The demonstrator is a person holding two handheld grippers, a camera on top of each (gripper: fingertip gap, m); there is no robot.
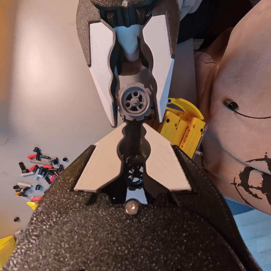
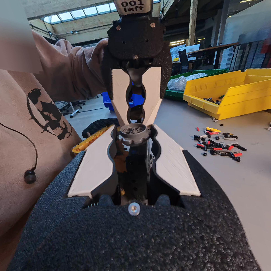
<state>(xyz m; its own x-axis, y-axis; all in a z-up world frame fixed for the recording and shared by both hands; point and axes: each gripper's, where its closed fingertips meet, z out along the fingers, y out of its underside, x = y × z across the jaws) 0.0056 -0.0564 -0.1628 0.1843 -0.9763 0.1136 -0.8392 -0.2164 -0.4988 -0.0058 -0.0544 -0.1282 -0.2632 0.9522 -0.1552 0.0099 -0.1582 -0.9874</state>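
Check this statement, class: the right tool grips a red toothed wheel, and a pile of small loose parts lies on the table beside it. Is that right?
Not quite: the wheel is grey, not red. The right wrist view shows the right tool gripping a grey toothed wheel, and a pile of small loose parts lies on the table beside it.

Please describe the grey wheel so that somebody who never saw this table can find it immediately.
Find the grey table, then the edge beside the person's brown hoodie. There the white fingers of the right gripper flank the grey wheel. It is round with a notched rim and three holes, unlike the loose black and red pins farther away.
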